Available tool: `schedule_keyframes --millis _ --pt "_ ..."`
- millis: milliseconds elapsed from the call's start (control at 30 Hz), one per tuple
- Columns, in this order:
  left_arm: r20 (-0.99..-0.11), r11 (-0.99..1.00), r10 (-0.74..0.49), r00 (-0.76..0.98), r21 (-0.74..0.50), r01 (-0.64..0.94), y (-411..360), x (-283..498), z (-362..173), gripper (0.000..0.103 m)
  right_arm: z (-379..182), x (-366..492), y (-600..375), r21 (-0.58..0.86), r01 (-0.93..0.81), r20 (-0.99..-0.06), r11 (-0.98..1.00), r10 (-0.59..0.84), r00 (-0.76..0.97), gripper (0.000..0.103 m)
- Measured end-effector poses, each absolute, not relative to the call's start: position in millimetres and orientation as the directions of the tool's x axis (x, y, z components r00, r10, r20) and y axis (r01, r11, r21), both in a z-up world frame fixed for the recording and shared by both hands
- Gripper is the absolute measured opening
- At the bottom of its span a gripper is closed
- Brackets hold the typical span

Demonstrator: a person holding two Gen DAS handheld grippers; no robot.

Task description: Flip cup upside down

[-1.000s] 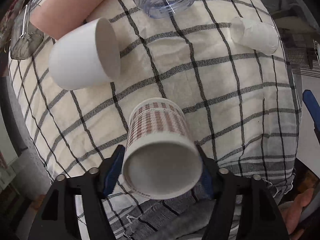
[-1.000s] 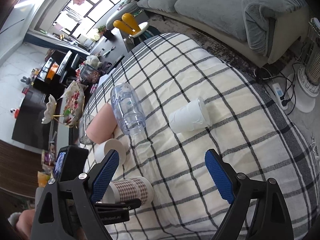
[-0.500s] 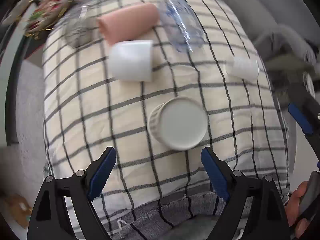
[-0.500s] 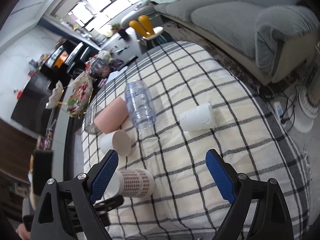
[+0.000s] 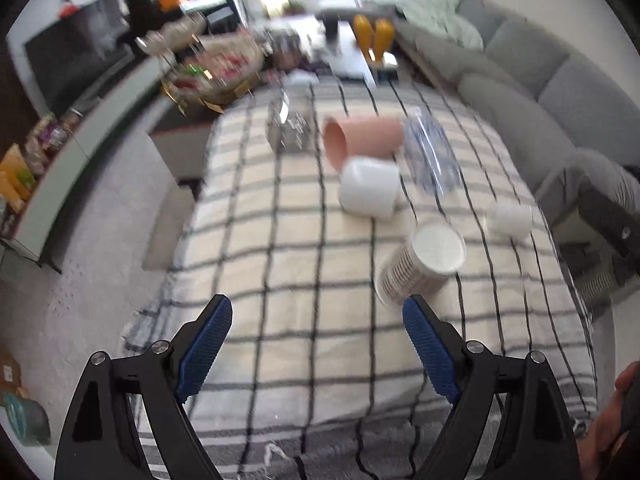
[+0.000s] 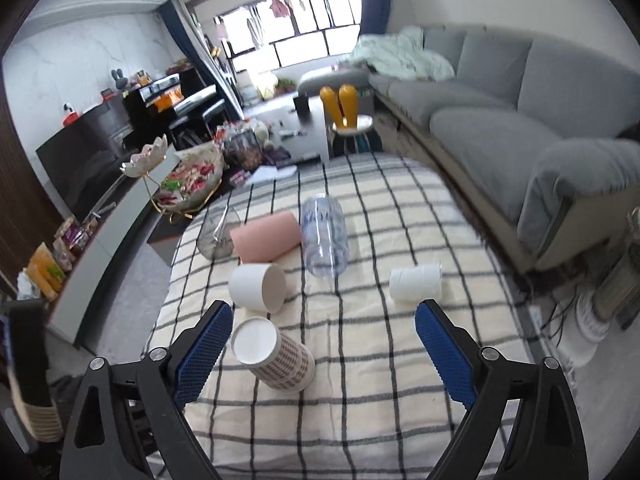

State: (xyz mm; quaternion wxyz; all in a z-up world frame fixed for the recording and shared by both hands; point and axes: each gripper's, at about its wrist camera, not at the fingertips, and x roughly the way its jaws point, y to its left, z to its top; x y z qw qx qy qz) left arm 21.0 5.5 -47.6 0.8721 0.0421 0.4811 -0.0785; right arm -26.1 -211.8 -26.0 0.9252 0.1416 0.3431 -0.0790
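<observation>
A brown-checked paper cup [image 5: 420, 266] stands upside down on the plaid cloth, its white base up; it also shows in the right wrist view [image 6: 274, 354]. My left gripper [image 5: 316, 334] is open and empty, pulled back above the near part of the table, the cup just beyond its right finger. My right gripper [image 6: 322, 342] is open and empty, with the cup near its left finger.
A white cup [image 6: 258, 288], a pink cup [image 6: 266, 240], a clear plastic jar [image 6: 324, 240] and a small white paper cup [image 6: 416, 282] lie on their sides further back, with a glass [image 6: 216, 238] at the left. A grey sofa [image 6: 520, 128] stands on the right.
My left gripper let go of the checked cup, now standing upside down on the cloth, and drew back and up. My right gripper tilted up slightly.
</observation>
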Motion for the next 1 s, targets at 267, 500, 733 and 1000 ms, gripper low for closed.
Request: schedule_keyframes --millis 267,500,733,1000 --pt "-0.692 0.997 -0.065 0.719 -0.015 0.077 28.4 -0.4 -17.8 0.099 -19.5 -34.2 -197.5 0.142 0.262 -0.64 0.955 -0.113 0.76 0.098" --pt "-0.624 0.999 -0.031 0.781 0.003 0.042 33.8 -7.8 -9.9 0.103 -17.6 -39.8 -188.6 0.069 0.284 -0.616 0.956 -0.183 0.767 0.098" --pt "-0.588 1.0 -0.013 0.809 -0.004 0.014 38.7 -15.8 -7.4 0.103 -10.5 -46.0 -180.2 0.032 0.271 -0.567 0.962 -0.206 0.797 0.101" --pt "-0.565 1.0 0.013 0.825 0.006 -0.011 38.7 -20.4 -6.9 0.103 -7.8 -49.1 -172.9 0.01 0.264 -0.542 0.965 -0.216 0.812 0.101"
